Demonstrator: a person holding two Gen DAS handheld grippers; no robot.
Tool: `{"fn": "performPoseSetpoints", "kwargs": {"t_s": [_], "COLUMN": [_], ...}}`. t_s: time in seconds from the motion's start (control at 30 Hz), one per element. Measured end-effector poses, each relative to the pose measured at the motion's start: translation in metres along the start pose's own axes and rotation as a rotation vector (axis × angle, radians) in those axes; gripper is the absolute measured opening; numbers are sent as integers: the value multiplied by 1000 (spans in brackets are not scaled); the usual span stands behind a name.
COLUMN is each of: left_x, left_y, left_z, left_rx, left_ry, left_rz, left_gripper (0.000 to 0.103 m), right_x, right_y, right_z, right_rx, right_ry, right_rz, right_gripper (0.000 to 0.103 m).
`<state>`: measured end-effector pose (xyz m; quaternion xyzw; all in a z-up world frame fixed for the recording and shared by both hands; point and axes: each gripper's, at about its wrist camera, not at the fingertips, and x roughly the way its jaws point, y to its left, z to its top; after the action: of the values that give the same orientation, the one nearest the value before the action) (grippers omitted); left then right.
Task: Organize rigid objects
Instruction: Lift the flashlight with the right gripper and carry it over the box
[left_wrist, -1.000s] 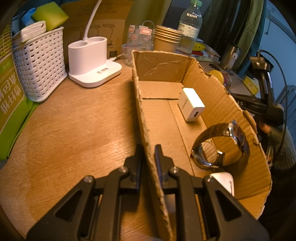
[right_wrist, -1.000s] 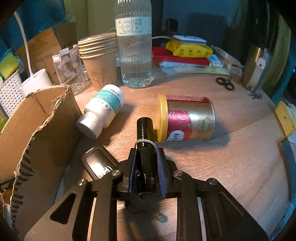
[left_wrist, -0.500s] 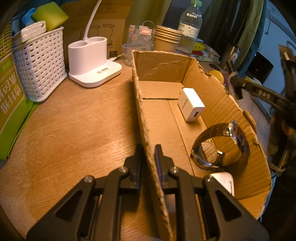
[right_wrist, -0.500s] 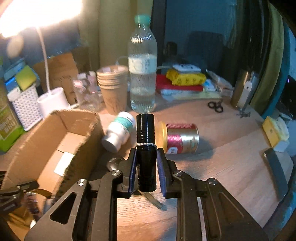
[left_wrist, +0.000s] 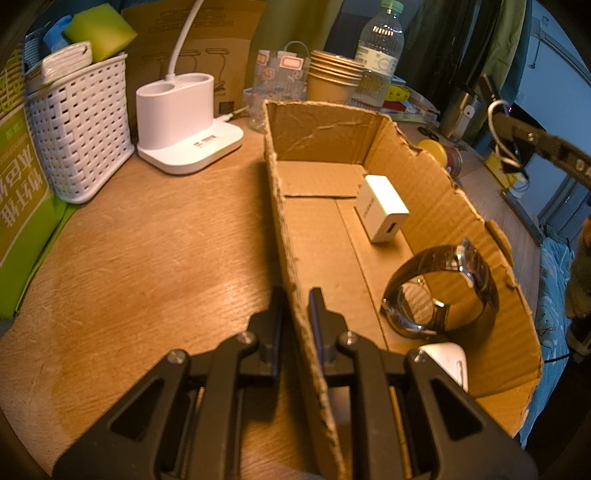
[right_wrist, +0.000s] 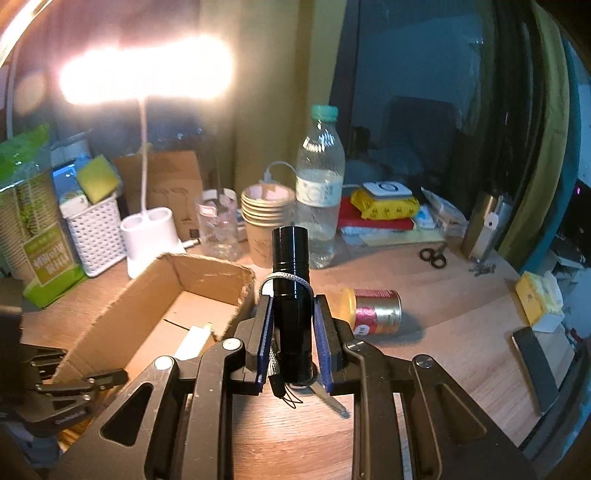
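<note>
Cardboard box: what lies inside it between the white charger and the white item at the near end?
A wristwatch lying on its side, against the cardboard box's right wall, between white charger and white item. Left wrist view shows it.

The wooden desk (left_wrist: 147, 258) carries a cardboard box (left_wrist: 461, 206), white basket (left_wrist: 81, 129), lamp base (left_wrist: 188, 133), paper cups (right_wrist: 267, 218), water bottle (right_wrist: 319, 184) and a tipped can (right_wrist: 373, 310).

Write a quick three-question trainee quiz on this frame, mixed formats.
1. True or false: the left hand-held gripper is clamped on the cardboard box wall.
2. What does the right hand-held gripper hold? A) black flashlight B) scissors C) paper cup
3. Fill in: beside the white charger in the box lies a ____.

Key: 1 true; 2 A; 3 wristwatch.
</note>
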<state>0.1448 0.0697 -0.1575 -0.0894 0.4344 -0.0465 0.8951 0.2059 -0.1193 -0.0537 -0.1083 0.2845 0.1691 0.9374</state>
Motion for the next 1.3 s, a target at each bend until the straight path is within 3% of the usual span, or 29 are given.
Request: {"fn": "performPoseSetpoints", "kwargs": {"t_s": [0.5,0.9,1.3], "left_x": [-1,0,-1], "left_y": [0,0,1], "left_z": [0,0,0], "left_rx": [-1,-1,-1], "left_ry": [0,0,0], "left_rz": [1,1,1], "left_gripper": [14,14,14], "right_x": [-31,-6,16], "right_y": [52,96,104], "right_z": [10,-7,-20], "right_rx": [-72,-132,-136], "right_ry": [-64,20,102], "right_rz": [151,251,274], "right_gripper": [23,23,23]}}
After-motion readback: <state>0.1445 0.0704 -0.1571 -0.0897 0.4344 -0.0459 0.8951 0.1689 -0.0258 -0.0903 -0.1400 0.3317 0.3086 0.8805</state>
